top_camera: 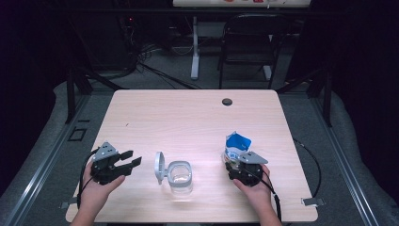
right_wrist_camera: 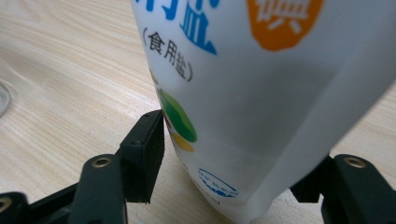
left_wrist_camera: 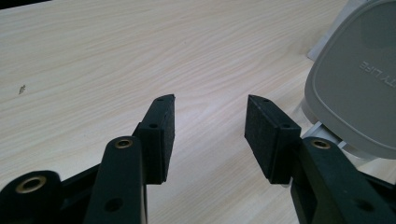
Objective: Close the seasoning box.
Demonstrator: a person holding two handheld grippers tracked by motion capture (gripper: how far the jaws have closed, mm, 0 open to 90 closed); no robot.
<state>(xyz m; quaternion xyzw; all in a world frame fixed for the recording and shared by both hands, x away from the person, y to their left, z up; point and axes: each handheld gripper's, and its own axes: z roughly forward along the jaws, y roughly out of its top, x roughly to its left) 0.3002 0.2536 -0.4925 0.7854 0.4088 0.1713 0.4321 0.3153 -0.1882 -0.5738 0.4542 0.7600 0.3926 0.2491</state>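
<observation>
Right tool (top_camera: 237,162) is bracketing the salt bag (top_camera: 236,146) near the tabletop (top_camera: 188,113) right edge, contact unclear. Left tool (top_camera: 128,159) is resting spread over bare wood, beside the open-lidded container (top_camera: 179,177).

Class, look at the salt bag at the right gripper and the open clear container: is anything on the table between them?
Nothing visible: bare table lies between the salt bag and the clear container, whose lid stands open on its far side.

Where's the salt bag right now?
In the high view the salt bag stands at the table's right, between the right gripper's jaws, right of the open clear container.
</observation>
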